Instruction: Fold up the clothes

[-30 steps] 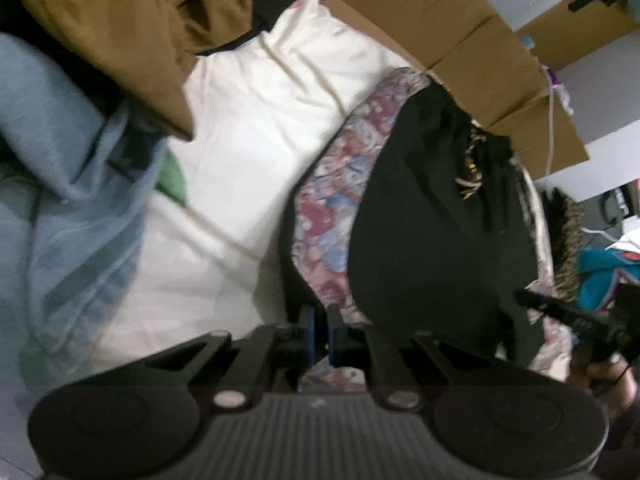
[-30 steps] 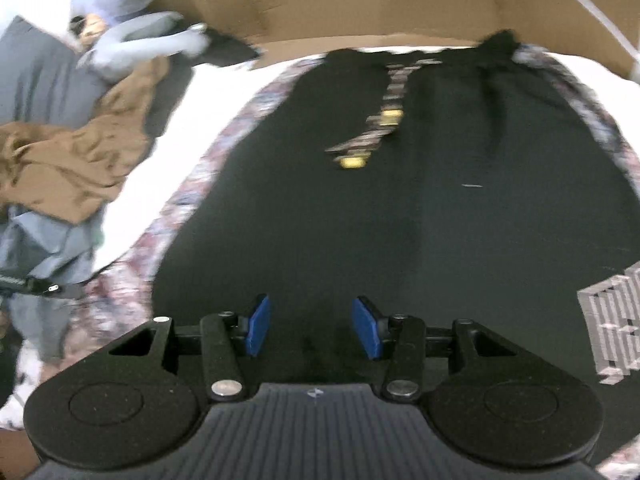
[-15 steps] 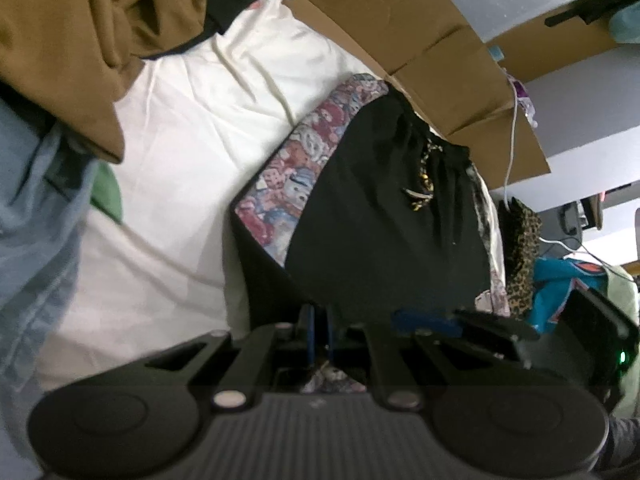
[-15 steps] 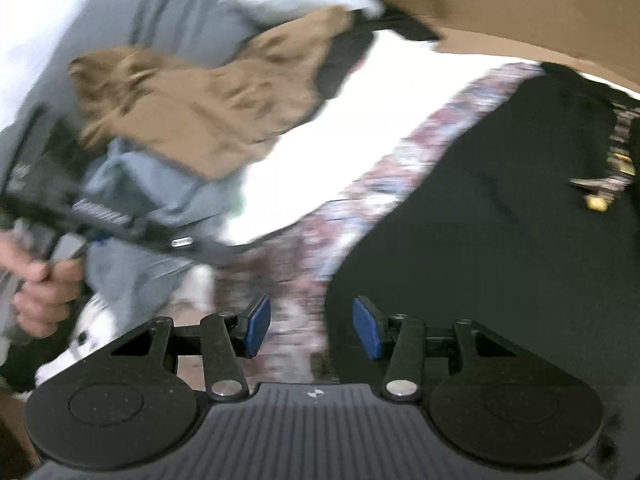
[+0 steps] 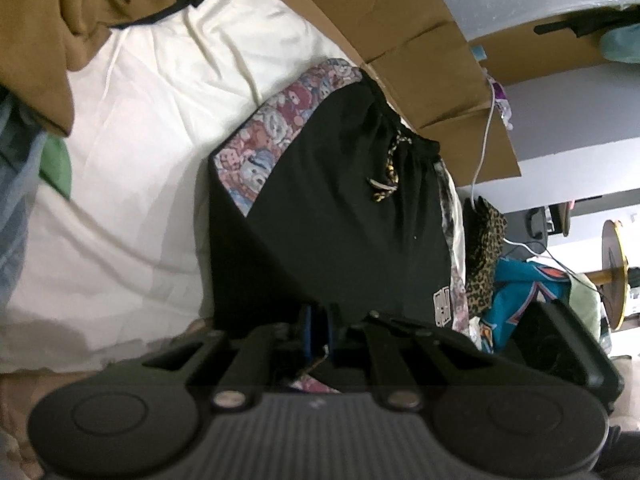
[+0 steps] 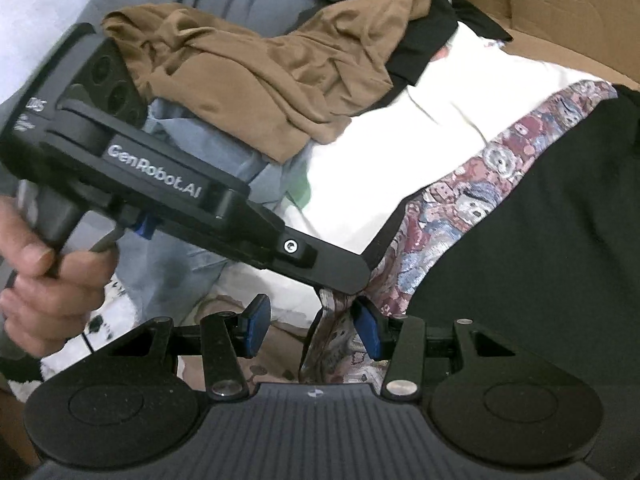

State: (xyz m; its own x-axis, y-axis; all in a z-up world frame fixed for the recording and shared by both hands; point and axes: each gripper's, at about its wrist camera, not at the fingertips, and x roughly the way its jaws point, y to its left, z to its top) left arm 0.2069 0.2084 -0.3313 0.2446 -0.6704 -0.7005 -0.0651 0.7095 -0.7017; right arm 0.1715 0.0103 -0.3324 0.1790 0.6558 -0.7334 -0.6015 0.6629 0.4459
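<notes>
Here, black shorts (image 5: 344,216) with cartoon-print side panels (image 6: 472,208), lying on a white sheet (image 5: 152,128).

Left gripper (image 5: 318,332) pinched shut on the shorts' lower hem corner; right gripper (image 6: 306,326) parted, blue pads (image 6: 253,326) straddling that same corner. Nearby, a brown garment (image 6: 260,76) heaped over blue clothes (image 6: 208,148); cardboard (image 5: 404,28) behind.

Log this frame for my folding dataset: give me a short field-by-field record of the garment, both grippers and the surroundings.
garment: black shorts with patterned side panel, lying on white sheet
left gripper: shut on the shorts' near corner
right gripper: open, beside the same corner
drawstring: lying loose at the waistband
nearby: brown garment, cardboard box
</notes>
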